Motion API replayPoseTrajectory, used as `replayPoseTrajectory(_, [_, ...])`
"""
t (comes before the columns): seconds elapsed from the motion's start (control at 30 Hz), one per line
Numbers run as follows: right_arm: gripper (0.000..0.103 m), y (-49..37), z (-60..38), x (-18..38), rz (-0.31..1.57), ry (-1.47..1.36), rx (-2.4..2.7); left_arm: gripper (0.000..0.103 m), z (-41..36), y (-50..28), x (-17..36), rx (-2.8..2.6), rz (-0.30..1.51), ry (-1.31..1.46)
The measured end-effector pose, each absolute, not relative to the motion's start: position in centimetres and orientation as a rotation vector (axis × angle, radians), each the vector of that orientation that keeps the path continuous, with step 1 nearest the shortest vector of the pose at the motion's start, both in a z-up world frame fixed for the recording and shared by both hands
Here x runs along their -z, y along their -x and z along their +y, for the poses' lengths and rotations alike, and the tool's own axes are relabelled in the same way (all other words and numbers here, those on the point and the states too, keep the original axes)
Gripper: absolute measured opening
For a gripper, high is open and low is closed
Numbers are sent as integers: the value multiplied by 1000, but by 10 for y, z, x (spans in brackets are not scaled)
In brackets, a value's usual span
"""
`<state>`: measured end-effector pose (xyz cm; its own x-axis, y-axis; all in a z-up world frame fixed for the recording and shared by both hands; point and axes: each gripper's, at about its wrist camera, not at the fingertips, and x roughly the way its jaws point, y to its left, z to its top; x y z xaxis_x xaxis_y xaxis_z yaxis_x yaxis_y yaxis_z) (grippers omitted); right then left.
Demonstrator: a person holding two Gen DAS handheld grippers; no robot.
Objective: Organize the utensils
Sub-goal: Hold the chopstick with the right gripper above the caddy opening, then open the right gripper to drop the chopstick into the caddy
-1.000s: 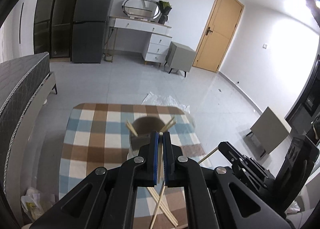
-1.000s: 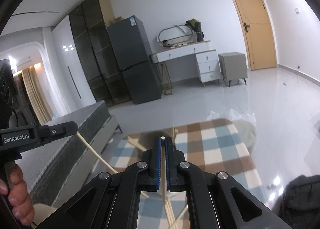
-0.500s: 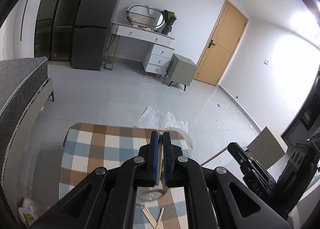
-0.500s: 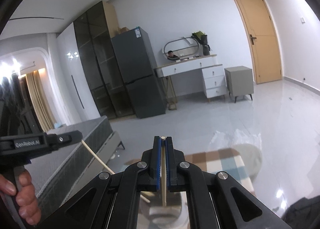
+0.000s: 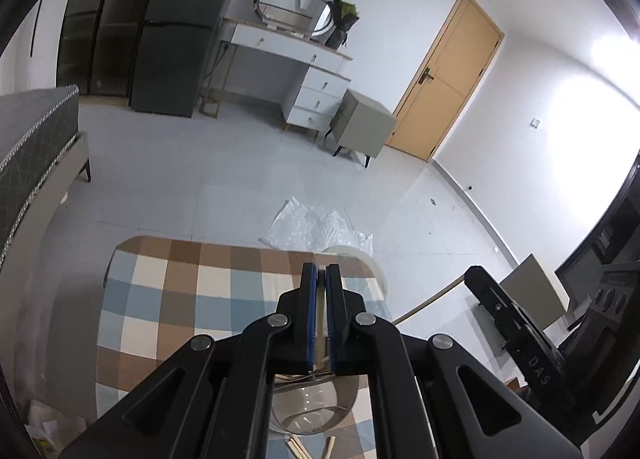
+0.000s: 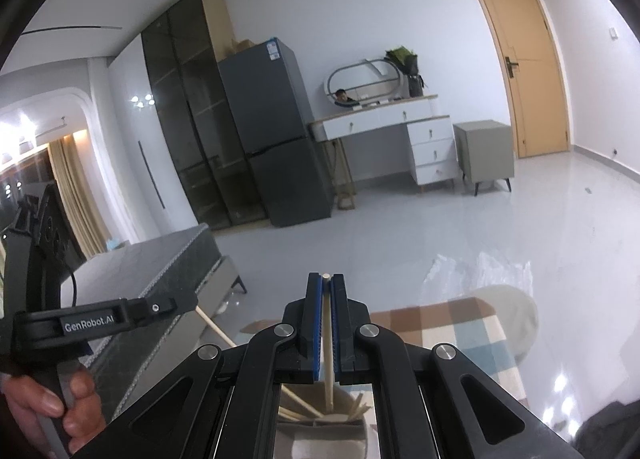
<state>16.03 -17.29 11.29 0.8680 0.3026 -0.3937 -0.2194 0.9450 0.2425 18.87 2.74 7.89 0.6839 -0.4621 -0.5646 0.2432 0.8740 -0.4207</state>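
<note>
Left wrist view: left tongs (image 5: 321,271) clamped on a chopstick (image 5: 321,339) above the glass cup (image 5: 312,411) near the checkered counter (image 5: 168,299) front edge, right tongs (image 6: 327,279) clamped on another chopstick (image 6: 328,359), tip in a holder (image 6: 320,419).

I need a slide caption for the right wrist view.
Right gripper clamps a chopstick above the holder.

A bench (image 5: 168,299) under a brown, blue and cream checked cloth fills the lower centre of the left view. On it stand a clear container (image 5: 316,411) and, below it, loose chopsticks (image 5: 298,449).
</note>
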Motion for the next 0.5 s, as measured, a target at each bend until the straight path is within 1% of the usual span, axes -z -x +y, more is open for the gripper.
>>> replayPoseTrajectory(0.33, [4,-162,-170,-94,497,-160,-255,0,23,-191,-65,416,768,314])
replayPoseTrajectory(0.4, [6,-161,-170,-91,511,-166,-257,0,22,-193,-63,433,795,318])
replayPoseTrajectory(0.5, [6,-160,-172,-87,544,-175,-274,0,22,-191,-64,439,801,322])
